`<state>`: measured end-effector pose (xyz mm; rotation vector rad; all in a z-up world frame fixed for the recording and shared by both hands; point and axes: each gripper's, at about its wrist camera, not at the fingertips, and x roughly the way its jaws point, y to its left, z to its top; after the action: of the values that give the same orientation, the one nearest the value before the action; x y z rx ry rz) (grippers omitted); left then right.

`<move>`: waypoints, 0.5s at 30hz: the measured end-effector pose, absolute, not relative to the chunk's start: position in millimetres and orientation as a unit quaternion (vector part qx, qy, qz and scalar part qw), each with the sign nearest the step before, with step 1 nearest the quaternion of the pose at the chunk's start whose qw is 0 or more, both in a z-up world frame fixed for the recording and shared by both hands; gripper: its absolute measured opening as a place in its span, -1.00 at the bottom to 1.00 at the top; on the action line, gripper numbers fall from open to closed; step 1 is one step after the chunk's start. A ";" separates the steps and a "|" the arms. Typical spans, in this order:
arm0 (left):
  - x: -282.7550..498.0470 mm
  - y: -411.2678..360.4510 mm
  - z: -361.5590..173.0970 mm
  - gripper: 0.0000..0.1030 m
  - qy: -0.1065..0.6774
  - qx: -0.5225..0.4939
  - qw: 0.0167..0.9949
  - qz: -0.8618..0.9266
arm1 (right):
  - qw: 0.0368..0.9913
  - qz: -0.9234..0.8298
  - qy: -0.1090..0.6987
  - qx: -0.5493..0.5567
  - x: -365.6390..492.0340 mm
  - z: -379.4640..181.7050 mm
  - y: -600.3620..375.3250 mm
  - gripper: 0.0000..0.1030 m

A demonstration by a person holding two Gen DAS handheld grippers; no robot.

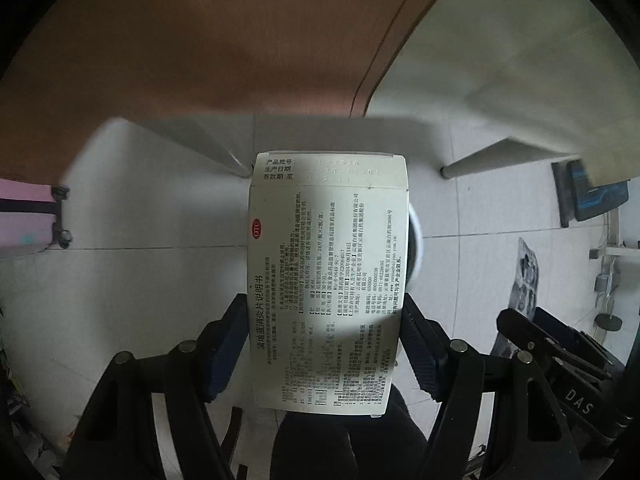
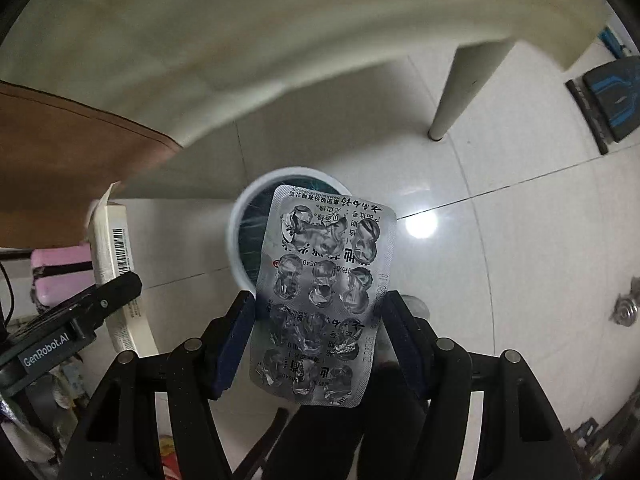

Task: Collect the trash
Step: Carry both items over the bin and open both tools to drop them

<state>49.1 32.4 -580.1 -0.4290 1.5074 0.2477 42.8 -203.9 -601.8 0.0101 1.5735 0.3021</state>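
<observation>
Both grippers point down at the floor, each loaded, with the bin as the reference. The white bin (image 2: 248, 224) with a dark liner sits on the tiled floor just out from under the counter (image 2: 200, 40). Key relation: the bin lies straight ahead of the right gripper (image 2: 318, 344), directly beyond the far end of the blister pack (image 2: 324, 292), which overlaps the bin's rim and mouth in the right wrist view. The pack's long axis runs along the fingers, towards the bin. The right gripper looks the nearer of the two to a clean drop. In the left wrist view only a sliver of the bin (image 1: 416, 240) shows, peeking out on the right edge of the medicine box (image 1: 328, 280), so the box hides most of it; I'd judge the left gripper (image 1: 324, 344) is above or just beside the bin too, but can't tell the exact offset. The box's long axis also runs along the fingers, open flap end farthest from the gripper. Gripper state: left jaws are held partway apart, clamped on the box's two long sides near its lower half; right jaws are likewise partway apart, pinching the empty blister pack by its long edges. Judgement: transport nearly done, release is next; the left may need a nudge towards the bin first.
</observation>
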 end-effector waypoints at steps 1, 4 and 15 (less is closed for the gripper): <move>50.1 33.0 -592.0 0.36 0.679 -0.194 0.699 0.111 | 0.692 0.137 0.709 0.005 44.4 -621.3 -203.0 0.30; 52.6 34.8 -625.1 0.35 0.688 -0.194 0.691 0.107 | 0.679 0.141 0.720 0.004 46.8 -666.9 -199.3 0.30; 61.1 51.4 -662.7 0.37 0.703 -0.208 0.673 0.101 | 0.643 0.177 0.744 0.040 52.9 -730.6 -191.5 0.33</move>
<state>61.0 51.4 -662.7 -0.4687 1.5826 0.2279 52.9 -191.5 -730.6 0.0911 1.6952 0.4031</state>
